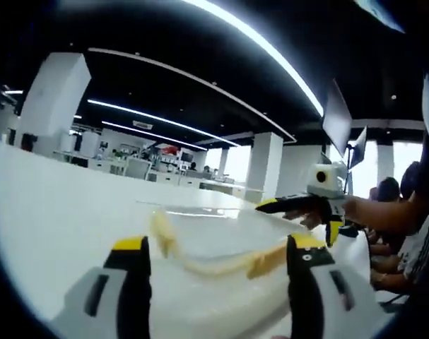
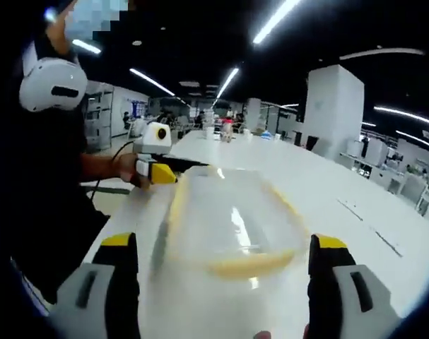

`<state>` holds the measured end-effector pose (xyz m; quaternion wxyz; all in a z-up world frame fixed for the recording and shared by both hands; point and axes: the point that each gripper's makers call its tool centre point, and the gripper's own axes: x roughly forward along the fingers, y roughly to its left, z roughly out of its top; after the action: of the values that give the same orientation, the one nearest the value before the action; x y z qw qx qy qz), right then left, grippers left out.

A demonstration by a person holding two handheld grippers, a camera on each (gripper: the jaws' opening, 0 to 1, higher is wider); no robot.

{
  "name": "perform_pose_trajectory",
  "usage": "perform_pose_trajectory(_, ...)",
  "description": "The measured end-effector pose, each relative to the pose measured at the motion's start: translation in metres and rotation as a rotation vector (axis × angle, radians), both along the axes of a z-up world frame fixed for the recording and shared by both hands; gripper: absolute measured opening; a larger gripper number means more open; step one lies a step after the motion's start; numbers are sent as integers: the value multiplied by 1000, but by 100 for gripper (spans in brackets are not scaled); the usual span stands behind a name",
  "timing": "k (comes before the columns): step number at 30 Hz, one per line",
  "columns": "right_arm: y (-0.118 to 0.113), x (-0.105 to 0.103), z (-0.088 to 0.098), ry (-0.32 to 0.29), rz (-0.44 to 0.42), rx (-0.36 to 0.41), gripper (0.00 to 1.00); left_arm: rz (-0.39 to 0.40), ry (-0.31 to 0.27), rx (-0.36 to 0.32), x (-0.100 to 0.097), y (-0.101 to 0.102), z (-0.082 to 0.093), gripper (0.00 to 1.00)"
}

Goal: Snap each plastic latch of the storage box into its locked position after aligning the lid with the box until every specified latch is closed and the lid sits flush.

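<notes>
The clear storage box (image 2: 228, 233) looks light, stiff and slick — press its rim latches, not the lid — both claws spread.

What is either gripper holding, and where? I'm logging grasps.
Nothing: both the left gripper and the right gripper are open, straddling opposite ends of the lidded storage box.

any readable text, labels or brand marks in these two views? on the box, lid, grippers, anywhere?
None readable.
Storage box lid: clear with a yellow rim, no print visible.
Left gripper and right gripper: yellow and black jaws, no markings visible.
Background room: anything there is too small and blurred to read.
</notes>
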<state>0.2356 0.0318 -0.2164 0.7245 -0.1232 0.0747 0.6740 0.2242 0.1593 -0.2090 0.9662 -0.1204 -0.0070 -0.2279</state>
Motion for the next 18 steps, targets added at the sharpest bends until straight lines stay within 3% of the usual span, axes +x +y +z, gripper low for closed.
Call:
perform_pose_trajectory(3,-1,-5,7,12,-68,80,100,18,19,-16,0,5,-3,76)
perform_pose_trajectory(5,-2,-5,6,3,-132,91,100,17,11,-14,-1,6,-2,75)
perform_pose_trajectory(7,-6,-3,5,11,-191,96,100,18,15,45,-2,7,-5,76)
perform_pose_trajectory(8,-7,-1,4,36,-227,104,100,20,11,39,-3,7,-4,76)
perform_pose_trajectory(14,-9,0,11,-25,-381,134,96,36,-40,51,-11,12,6,69)
perform_pose_trajectory(18,-11,0,21,-70,-486,177,100,51,-49,43,-14,20,10,70)
